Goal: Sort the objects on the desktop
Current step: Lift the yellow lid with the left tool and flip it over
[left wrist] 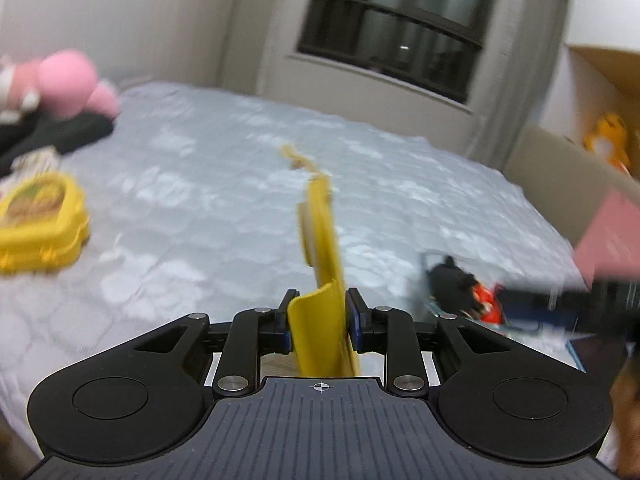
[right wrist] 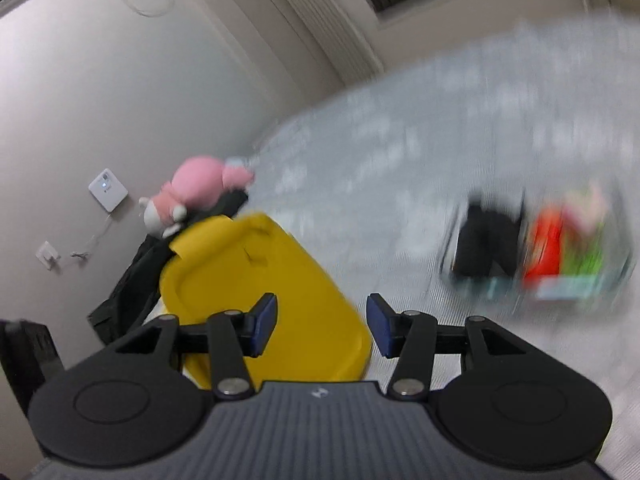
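My left gripper (left wrist: 319, 316) is shut on a flat yellow pouch (left wrist: 322, 248) with a tassel at its far end and holds it edge-on above the quilted bed (left wrist: 224, 160). My right gripper (right wrist: 322, 324) is open and empty, just above a yellow lidded box (right wrist: 260, 280) on the bed. The same yellow box (left wrist: 38, 220) lies at the left in the left wrist view. A clear tray (right wrist: 536, 248) with black, orange and green items sits to the right, blurred; it also shows in the left wrist view (left wrist: 464, 292).
A pink plush toy (left wrist: 68, 80) and dark clothing (left wrist: 52, 136) lie at the bed's far left corner, also in the right wrist view (right wrist: 200, 184). A wall and window stand behind. A beige headboard (left wrist: 560, 168) and pink item (left wrist: 612, 232) are at the right.
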A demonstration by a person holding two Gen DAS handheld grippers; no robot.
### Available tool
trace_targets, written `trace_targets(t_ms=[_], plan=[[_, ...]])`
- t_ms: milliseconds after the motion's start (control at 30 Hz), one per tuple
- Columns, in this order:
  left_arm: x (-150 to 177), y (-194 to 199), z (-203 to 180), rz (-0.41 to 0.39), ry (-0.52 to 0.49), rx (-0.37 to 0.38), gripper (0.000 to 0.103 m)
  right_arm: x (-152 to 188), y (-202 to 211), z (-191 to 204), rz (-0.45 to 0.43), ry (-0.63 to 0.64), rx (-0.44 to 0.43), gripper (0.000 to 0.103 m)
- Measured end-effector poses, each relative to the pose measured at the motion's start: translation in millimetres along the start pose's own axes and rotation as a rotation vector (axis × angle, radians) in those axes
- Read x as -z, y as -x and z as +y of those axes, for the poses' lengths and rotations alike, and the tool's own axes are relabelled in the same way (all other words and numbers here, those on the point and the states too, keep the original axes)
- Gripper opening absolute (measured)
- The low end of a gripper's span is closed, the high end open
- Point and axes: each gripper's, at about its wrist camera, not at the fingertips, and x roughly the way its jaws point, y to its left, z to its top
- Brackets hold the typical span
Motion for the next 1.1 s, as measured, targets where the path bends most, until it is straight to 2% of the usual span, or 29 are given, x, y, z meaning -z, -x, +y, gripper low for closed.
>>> trace_targets(t_ms=[100, 233, 533, 700, 800, 900, 1000, 1100], plan=[[0, -3, 18, 0.011, 0.064, -0.026, 0.03, 21, -29, -11, 0.101, -0.064, -0.018, 0.053], [5, -7, 43, 0.048, 0.158, -0.015, 0.035, 46, -60, -21, 0.211, -0.17, -0.064, 0.053], [29, -20, 100, 0.123, 0.357, 0.003, 0.043, 72, -99, -33, 0.318, -0.384, -0.138, 0.06], [43, -22, 118, 0.148, 0.43, 0.022, 0.047, 80, -120, -36, 0.314, -0.432, -0.129, 0.06], [52, -27, 127, 0.189, 0.492, 0.075, 0.05, 80, -125, -33, 0.295, -0.421, -0.117, 0.06], [62, -32, 135, 0.234, 0.561, 0.137, 0.055, 78, -118, -31, 0.236, -0.368, -0.093, 0.049], [72, -38, 143, 0.28, 0.629, 0.199, 0.059, 74, -106, -29, 0.169, -0.297, -0.07, 0.042], [80, -39, 141, 0.319, 0.649, 0.251, 0.064, 68, -96, -35, 0.151, -0.287, -0.067, 0.038]])
